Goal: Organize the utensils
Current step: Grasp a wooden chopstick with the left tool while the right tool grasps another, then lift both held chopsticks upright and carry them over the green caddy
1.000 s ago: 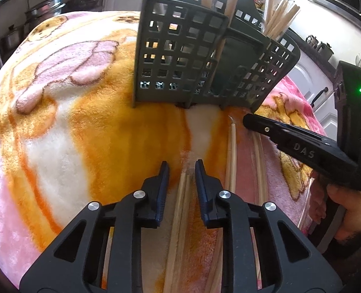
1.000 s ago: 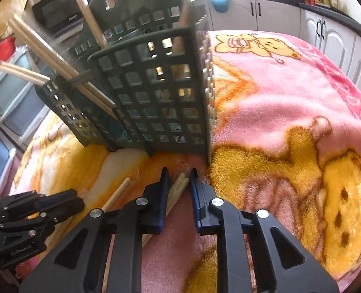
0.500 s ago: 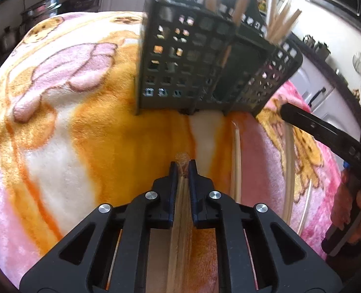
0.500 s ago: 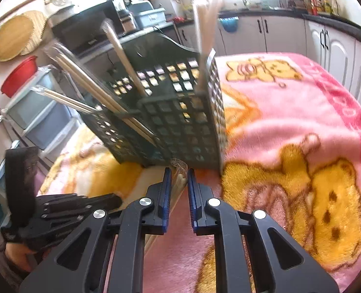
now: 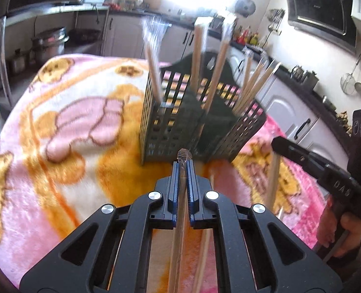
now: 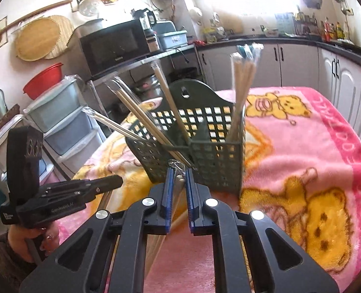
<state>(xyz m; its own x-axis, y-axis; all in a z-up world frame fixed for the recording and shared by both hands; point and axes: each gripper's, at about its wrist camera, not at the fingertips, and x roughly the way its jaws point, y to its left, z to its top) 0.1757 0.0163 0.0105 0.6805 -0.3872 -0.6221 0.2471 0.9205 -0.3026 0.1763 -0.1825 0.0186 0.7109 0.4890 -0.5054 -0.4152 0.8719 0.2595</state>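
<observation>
Chopsticks in clear wrappers fill the scene, and the dark green basket serves as the landmark, standing upright on the pink and orange cartoon blanket. Several wrapped pairs already stand inside the basket, leaning against its perforated walls, with a tight bundle in its right-hand compartment as the right wrist camera sees it. The left gripper hangs just in front of the basket's near wall, lifted clear of the blanket, its jaws drawn almost together on one wrapped pair of chopsticks whose crinkled plastic end pokes out past the fingertips toward the basket. The right gripper sits close before the basket's near corner; its jaws have just been closing, and they pinch a second wrapped pair between the blue pads, the wrapper's tip nearly touching the basket wall. In the left wrist view the right gripper shows to the right of the basket, held by a hand, with its chopsticks slanting down beneath it. More loose pairs lie on the blanket on the near side of the basket, below both grippers
</observation>
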